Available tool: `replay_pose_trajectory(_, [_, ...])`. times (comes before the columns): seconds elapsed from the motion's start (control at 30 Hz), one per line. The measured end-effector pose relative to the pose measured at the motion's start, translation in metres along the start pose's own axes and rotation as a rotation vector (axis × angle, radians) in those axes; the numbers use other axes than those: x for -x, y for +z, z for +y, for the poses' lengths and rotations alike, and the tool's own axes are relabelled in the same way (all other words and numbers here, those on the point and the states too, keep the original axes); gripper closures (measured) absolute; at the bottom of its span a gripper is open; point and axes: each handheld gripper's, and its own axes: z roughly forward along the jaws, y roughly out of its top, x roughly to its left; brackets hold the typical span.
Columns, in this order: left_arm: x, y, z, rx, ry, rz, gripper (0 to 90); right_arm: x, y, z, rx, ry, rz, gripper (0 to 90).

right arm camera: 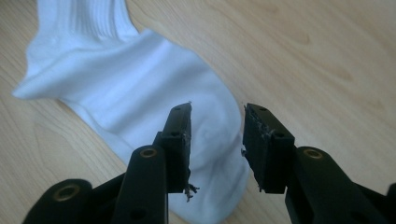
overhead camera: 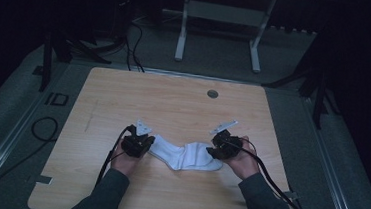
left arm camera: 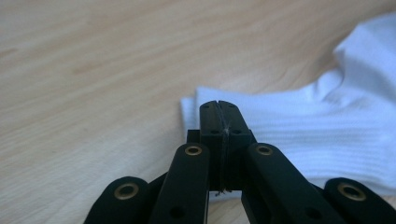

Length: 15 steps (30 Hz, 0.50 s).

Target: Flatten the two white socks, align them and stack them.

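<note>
Black jaws of the left tongs (left arm camera: 219, 116) fill the bottom of the left gripper view, clenched with their pads flat together at the cuff end of a white sock (left arm camera: 327, 130). Whether a fold of the cuff is pinched between them is hard to say: a stray thread shows in the seam between the pads, but the cloth seems to lie just behind and under the tips, not in them. From above, the sock (overhead camera: 185, 155) lies bent near the middle of the wooden worktop (overhead camera: 174, 98), between the left tongs (overhead camera: 145, 144) and the right tongs (overhead camera: 215, 150).

The right tongs (right arm camera: 217, 140) hang released over the toe end, jaws parted with the rounded toe (right arm camera: 210, 154) showing in the gap; the pads do not press on it.

Judging by this, the work is to take the sock by both ends and straighten or fold it. Risks from here:

- If the left jaws have clenched on nothing, a pull will leave the cuff lying where it is.
- If they hold one layer alone, the cuff could open up or slip out under tension.
- If the right jaws close too high, they will skim the toe; too low, and they scrape the wood and bunch the cloth.
- An uneven pull on the bent heel could twist the sock.
</note>
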Motion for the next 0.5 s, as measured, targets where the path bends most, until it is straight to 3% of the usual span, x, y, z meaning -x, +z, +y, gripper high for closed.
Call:
replay_pose_trajectory(0.23, [0.000,0.004,-0.007,-0.025,0.010,0.009,89.9,0.007,0.012,-0.008,-0.036,0.053,0.007,61.5])
replay_pose_trajectory(0.4, [0.000,0.003,-0.009,-0.030,0.006,0.008,89.9,0.010,0.026,-0.008,-0.055,0.097,0.038,61.6])
replay_pose_trajectory(0.5, [0.000,0.002,-0.010,-0.030,0.001,0.011,90.0,0.007,0.032,-0.005,-0.068,0.076,0.039,78.0])
